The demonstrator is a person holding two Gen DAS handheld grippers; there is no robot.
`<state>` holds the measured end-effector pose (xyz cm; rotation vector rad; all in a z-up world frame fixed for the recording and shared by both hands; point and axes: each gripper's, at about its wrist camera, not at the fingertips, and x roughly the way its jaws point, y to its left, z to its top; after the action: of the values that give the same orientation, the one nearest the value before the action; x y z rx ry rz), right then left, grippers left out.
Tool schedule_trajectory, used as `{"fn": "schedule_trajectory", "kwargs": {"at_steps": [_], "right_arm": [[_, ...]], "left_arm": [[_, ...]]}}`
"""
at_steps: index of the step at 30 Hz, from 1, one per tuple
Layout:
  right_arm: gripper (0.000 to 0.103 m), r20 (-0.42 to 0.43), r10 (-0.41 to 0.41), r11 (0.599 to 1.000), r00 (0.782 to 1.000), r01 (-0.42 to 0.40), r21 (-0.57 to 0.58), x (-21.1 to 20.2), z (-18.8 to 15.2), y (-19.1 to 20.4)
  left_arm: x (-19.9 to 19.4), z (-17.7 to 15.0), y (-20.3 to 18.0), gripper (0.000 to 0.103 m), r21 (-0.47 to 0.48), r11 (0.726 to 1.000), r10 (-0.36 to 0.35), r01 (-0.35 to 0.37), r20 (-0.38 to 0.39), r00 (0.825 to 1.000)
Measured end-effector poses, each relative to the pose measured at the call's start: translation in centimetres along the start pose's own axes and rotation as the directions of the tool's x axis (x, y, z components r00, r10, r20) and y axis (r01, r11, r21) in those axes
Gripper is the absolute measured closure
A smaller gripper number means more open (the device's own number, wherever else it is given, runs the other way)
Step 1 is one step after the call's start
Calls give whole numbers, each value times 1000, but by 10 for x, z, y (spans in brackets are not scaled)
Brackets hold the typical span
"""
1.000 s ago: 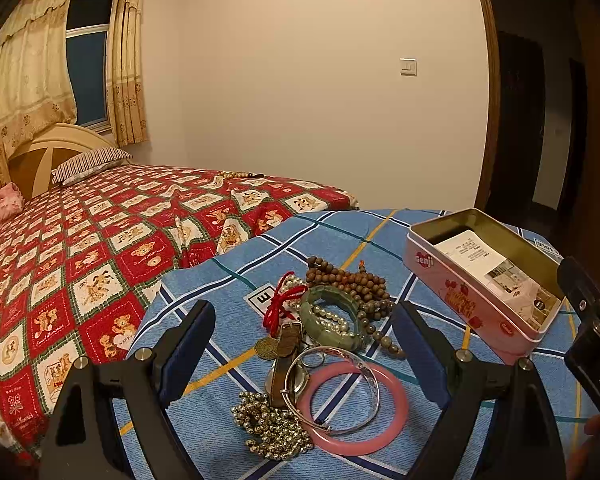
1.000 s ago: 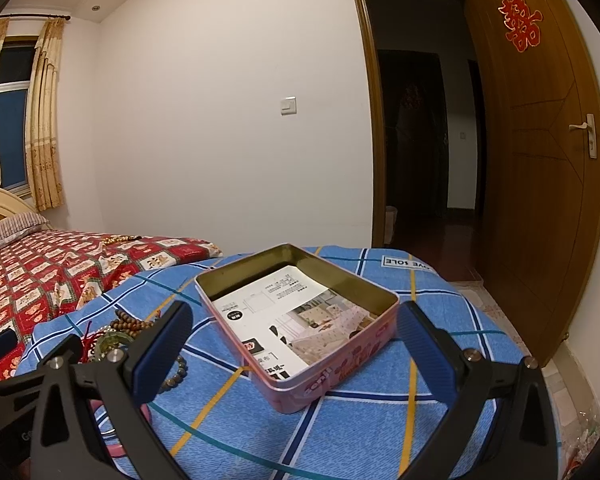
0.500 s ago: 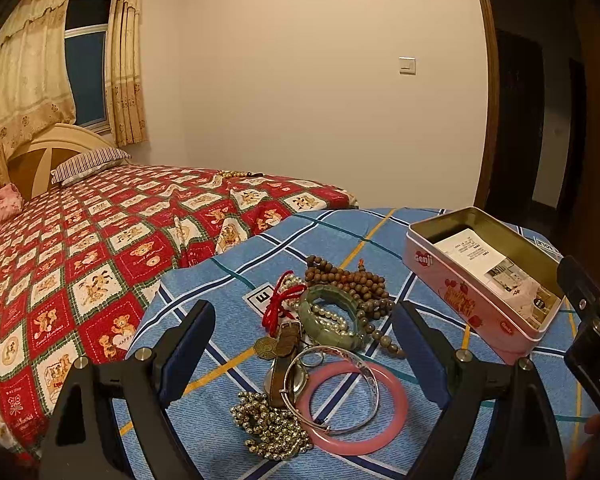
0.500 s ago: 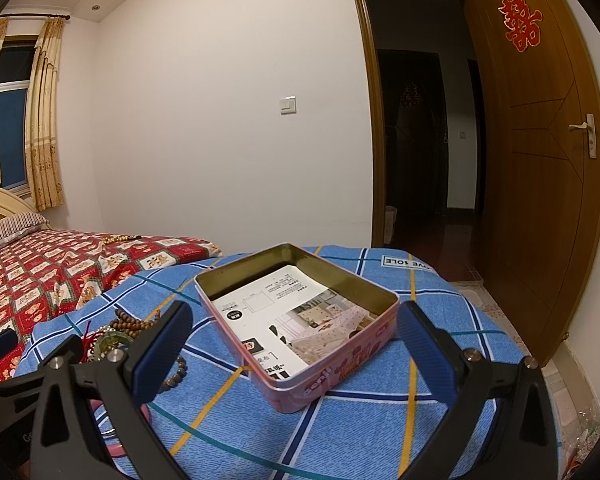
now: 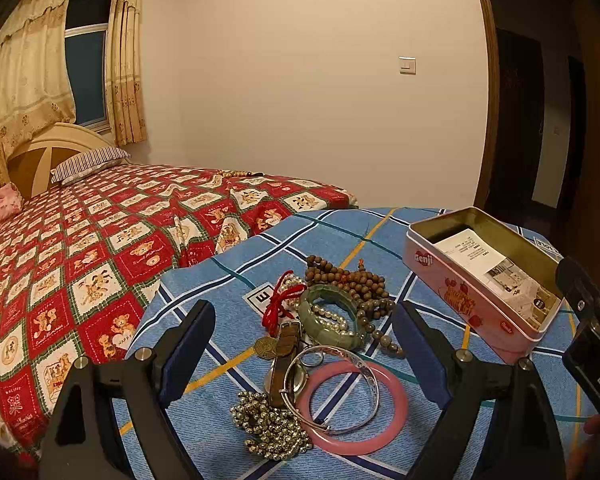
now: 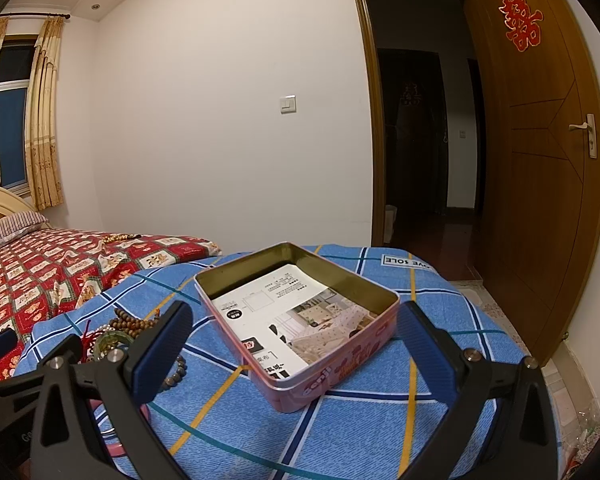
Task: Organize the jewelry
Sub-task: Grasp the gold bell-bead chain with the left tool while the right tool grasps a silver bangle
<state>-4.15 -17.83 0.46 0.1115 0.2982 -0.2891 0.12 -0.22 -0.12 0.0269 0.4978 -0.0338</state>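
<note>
A heap of jewelry lies on a blue checked cloth (image 5: 204,288): a pink bangle (image 5: 396,412), a silver bangle (image 5: 370,368), a green jade bracelet (image 5: 312,308), brown wooden beads (image 5: 352,280), a gold bead chain (image 5: 268,428), a watch (image 5: 284,356) and a red cord (image 5: 276,308). My left gripper (image 5: 304,344) is open, its fingers either side of the heap. An open pink tin (image 6: 320,380) with printed paper inside stands to the right; it also shows in the left wrist view (image 5: 452,280). My right gripper (image 6: 292,344) is open around the tin.
A bed with a red patterned cover (image 5: 80,248) adjoins the cloth on the left. A wooden door (image 6: 540,160) stands open at right, beside a dark doorway (image 6: 420,140). The cloth's right edge (image 6: 500,320) drops to the floor.
</note>
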Motion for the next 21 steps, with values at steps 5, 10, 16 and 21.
{"fn": "schedule_trajectory", "kwargs": {"at_steps": [5,10,16,21], "right_arm": [[0,-4,-2,1000,1000,2,-2,0,-2,0],[0,-3,-1,1000,1000,1,-1,1,-1,1],[0,-7,17,1000,1000,-17,19,2,-3,-3],[0,-33,62,996,998,-60,59,5,-3,-9]], "left_arm": [[0,0,0,13,-1,1000,-2,2,0,1000],[1,0,3,13,-16,999,-34,33,-10,999],[-1,-4,23,13,74,996,-42,46,-53,998],[-2,-9,59,13,54,998,-33,38,-94,995]]}}
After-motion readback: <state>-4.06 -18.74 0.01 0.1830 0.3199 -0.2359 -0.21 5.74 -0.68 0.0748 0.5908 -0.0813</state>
